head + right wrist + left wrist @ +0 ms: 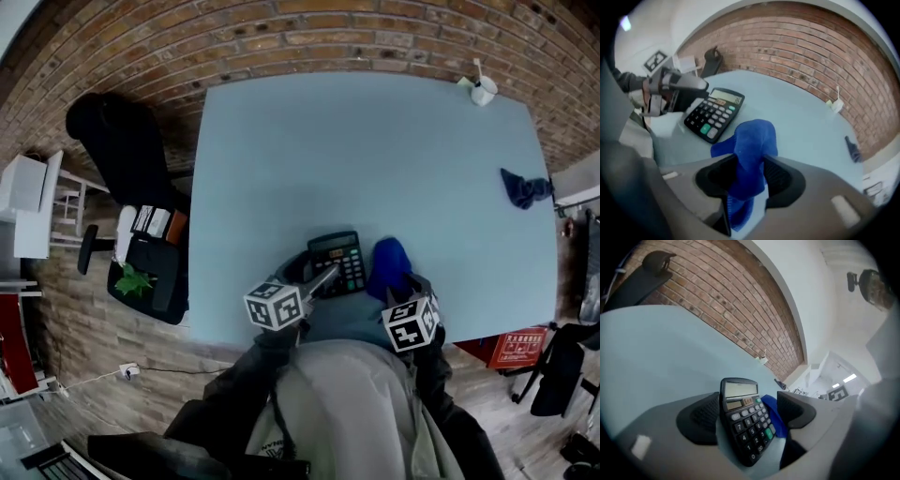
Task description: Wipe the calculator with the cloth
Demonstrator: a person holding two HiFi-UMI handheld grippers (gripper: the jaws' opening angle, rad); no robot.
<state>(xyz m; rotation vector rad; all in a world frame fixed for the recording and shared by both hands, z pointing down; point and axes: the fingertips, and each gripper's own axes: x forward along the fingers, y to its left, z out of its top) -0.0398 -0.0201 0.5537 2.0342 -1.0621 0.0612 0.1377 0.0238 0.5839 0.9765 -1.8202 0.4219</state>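
A black calculator (337, 261) lies flat on the pale blue table (375, 159) near its front edge. My left gripper (317, 279) reaches it from the left. In the left gripper view the calculator (746, 425) sits between the wide-spread jaws of that gripper (750, 403), and the right pad (794, 409) stands clear of it: open. A bunched blue cloth (389, 265) rests just right of the calculator. My right gripper (750, 164) is shut on the cloth (752, 140), which fills the gap and touches both pads. In that view the calculator (714, 114) lies to the cloth's left.
A dark blue rag (523, 187) lies at the table's right edge. A small white object (482, 89) stands at the far right corner. A black chair (122, 141) and a black bag (150, 272) sit left of the table, a red crate (517, 347) at the right.
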